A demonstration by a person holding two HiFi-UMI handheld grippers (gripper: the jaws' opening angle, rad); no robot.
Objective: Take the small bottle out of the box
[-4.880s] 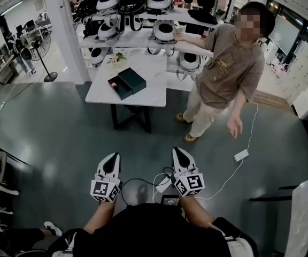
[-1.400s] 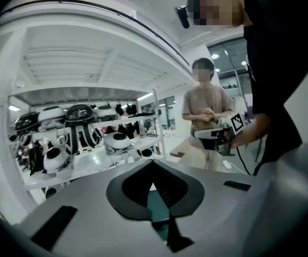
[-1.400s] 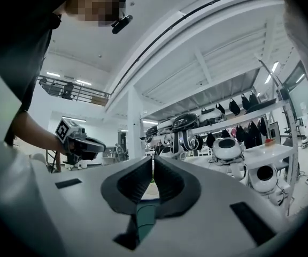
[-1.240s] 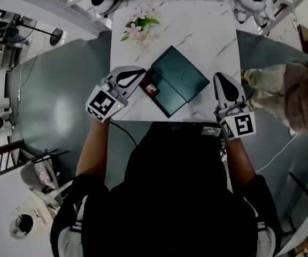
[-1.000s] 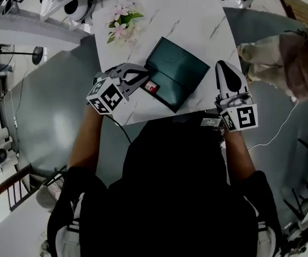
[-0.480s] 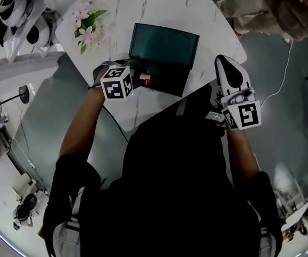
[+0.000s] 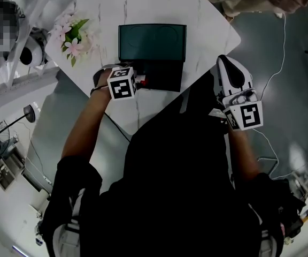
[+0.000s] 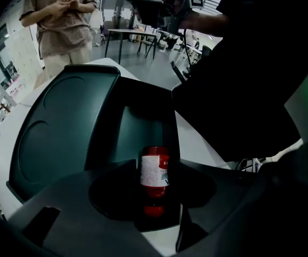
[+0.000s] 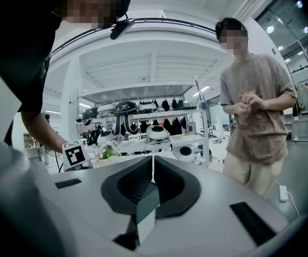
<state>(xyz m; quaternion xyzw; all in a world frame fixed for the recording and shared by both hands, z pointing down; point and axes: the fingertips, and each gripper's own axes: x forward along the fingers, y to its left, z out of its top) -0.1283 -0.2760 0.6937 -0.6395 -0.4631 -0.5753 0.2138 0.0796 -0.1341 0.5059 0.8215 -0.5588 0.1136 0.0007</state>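
Over the open box on the surface, the left gripper points down, its fingers just opened to straddle the small bottle lying inside without pinching it yet; the right gripper waits aside, fingers closed, empty.

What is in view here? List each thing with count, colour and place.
marble-patterned table: 1, white, before the person
rectangular box: 1, dark green, on the table, lid open
small labelled bottle: 1, red, inside the box
flower bunch: 1, pink, table's left corner
cable: 1, white, floor at right
bystander: 1, brown shirt, beyond the table
left gripper: 1, white, over the bottle; jaws have just been opening, bottle between them, ungripped
right gripper: 1, white, right of the table, shut, empty
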